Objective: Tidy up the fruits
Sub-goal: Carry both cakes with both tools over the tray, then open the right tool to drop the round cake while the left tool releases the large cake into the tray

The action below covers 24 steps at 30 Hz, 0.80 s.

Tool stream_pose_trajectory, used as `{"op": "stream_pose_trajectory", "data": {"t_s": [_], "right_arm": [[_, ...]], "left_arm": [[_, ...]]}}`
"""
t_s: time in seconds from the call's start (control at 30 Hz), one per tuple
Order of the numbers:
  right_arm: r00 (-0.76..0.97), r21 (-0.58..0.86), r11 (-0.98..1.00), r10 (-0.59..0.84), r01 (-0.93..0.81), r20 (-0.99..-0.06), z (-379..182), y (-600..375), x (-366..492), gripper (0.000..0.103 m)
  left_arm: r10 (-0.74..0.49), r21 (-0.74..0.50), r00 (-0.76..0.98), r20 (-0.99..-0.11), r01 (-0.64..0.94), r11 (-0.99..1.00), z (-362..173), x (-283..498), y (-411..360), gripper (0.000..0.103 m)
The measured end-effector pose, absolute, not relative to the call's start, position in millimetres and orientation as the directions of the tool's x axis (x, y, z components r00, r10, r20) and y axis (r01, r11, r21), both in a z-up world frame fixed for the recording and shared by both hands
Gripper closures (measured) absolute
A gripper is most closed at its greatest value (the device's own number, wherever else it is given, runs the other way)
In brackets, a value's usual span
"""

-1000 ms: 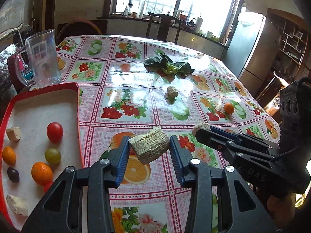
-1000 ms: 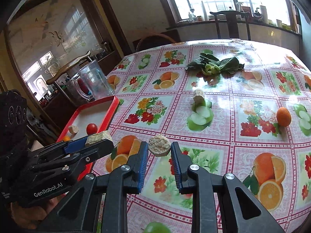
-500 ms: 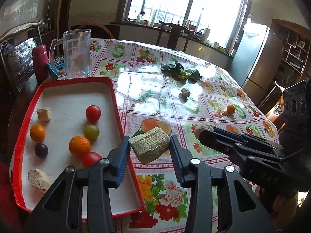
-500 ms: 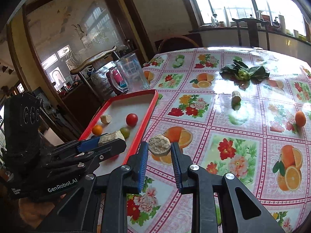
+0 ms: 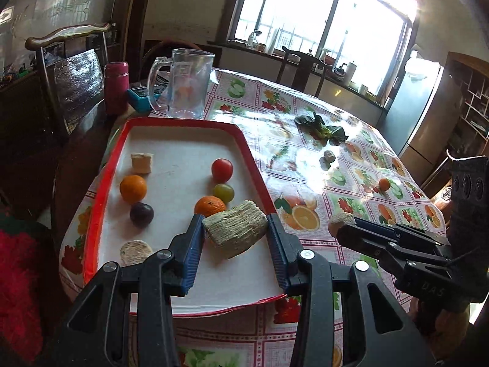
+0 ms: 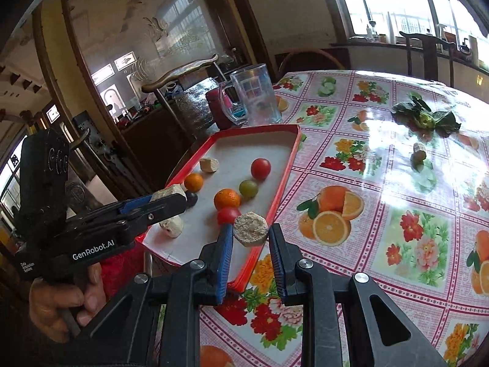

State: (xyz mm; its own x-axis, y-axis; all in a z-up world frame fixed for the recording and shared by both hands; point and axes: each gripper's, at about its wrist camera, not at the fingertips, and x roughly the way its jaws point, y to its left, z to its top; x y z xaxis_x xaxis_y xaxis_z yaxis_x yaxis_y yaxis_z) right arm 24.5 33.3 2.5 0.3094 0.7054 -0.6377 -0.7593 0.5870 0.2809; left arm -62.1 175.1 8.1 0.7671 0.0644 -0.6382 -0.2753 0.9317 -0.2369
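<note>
My left gripper (image 5: 235,224) is shut on a pale fibrous chunk (image 5: 233,232) and hangs over the near end of the red-rimmed white tray (image 5: 180,150). My right gripper (image 6: 250,231) is shut on a pale round slice (image 6: 250,227) above the tray's near right rim (image 6: 282,180). In the tray lie a red tomato (image 5: 222,166), a green one (image 5: 223,192), two oranges (image 5: 133,188), a dark plum (image 5: 141,213) and two pale pieces (image 5: 141,162). On the tablecloth farther off lie a small orange (image 5: 384,184) and another pale piece (image 5: 328,155).
A glass mug (image 5: 186,82), a pink flask (image 5: 116,87) and a chair back stand beyond the tray's far end. Leafy greens (image 5: 324,128) lie mid-table. A person's hand (image 6: 58,299) grips the left tool. The table's edge runs close below both grippers.
Both grippers have moved left across the table, from over the flowered cloth to the tray's near end, each still carrying its pale piece. The tray's fruit has not moved.
</note>
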Motion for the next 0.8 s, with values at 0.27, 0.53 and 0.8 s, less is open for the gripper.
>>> {"op": "stream_pose_trajectory", "data": {"t_s": [0.27, 0.53, 0.8], "right_arm": [[0.257, 0.278, 0.551, 0.703, -0.787, -0.663, -8.9, 55.9, 15.2, 0.078], [0.212, 0.261, 0.519, 0.683, -0.814, -0.699, -23.1, 78.8, 9.8, 0.078], [0.184, 0.254, 0.508, 0.661, -0.823, -0.727, -37.1, 94.1, 11.8, 0.078]], "left_arm": [[0.097, -0.257, 0.753, -0.651, -0.339, 0.905, 0.1, -83.1, 202.7, 0.064], [0.139, -0.236, 0.731, -0.668, -0.385, 0.892, -9.5, -77.0, 224.3, 0.064], [0.171, -0.239, 0.706, -0.687, -0.442, 0.864, -23.4, -89.2, 248.0, 0.064]]}}
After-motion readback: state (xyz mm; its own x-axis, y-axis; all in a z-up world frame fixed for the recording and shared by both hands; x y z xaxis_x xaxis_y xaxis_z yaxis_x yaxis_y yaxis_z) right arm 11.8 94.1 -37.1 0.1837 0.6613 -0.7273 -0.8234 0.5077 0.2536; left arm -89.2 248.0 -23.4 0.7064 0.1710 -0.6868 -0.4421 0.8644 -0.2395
